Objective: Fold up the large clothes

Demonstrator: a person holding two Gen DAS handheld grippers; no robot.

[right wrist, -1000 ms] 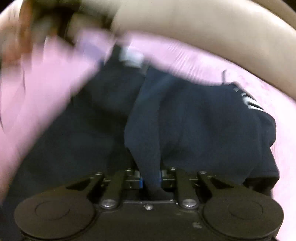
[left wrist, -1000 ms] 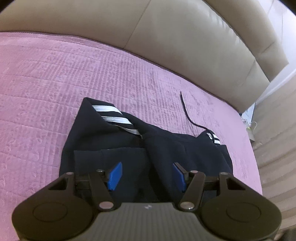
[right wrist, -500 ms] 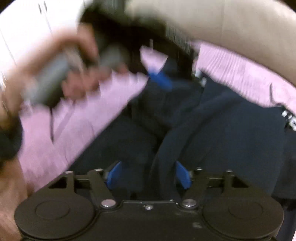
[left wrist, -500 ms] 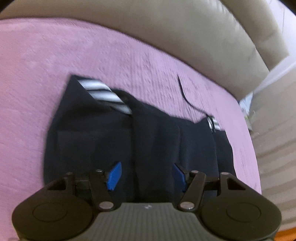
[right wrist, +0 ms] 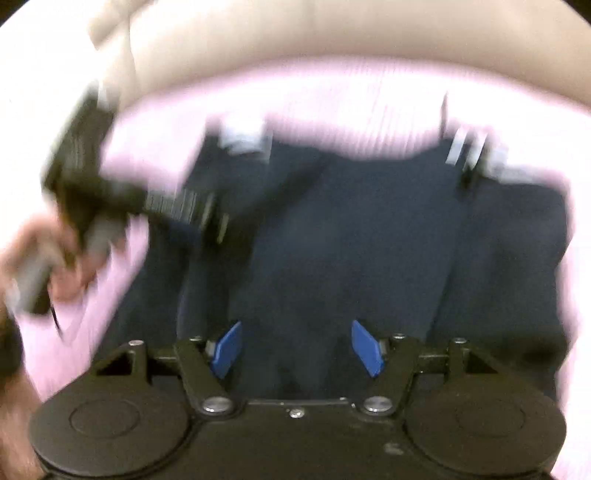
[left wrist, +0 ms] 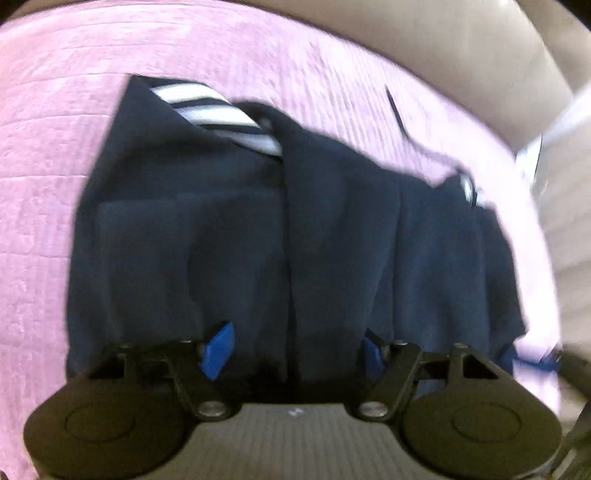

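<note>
You have one dark garment (left wrist: 280,229) with two striped bands, one pink bedspread (left wrist: 55,122), one beige headboard (right wrist: 332,33), one thin black cord (left wrist: 397,110), and two hand-held grippers: left hand-held gripper (left wrist: 293,350), right hand-held gripper (right wrist: 297,347).

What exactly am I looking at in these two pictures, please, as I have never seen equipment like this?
There is no robot here: a person holds a two-finger tool in each hand, and each tool carries a wide-angle camera looking forward along its fingers. The black shape at the bottom of each picture is the tool itself. One picture comes from the left gripper, the other from the right gripper. Both have their blue-padded fingers spread open and hold nothing. Under them lies a dark navy garment with white stripes, spread on a pink quilted cover in front of a beige cushioned back. In the right-hand picture, the person's left hand shows blurred, holding its tool.
</note>
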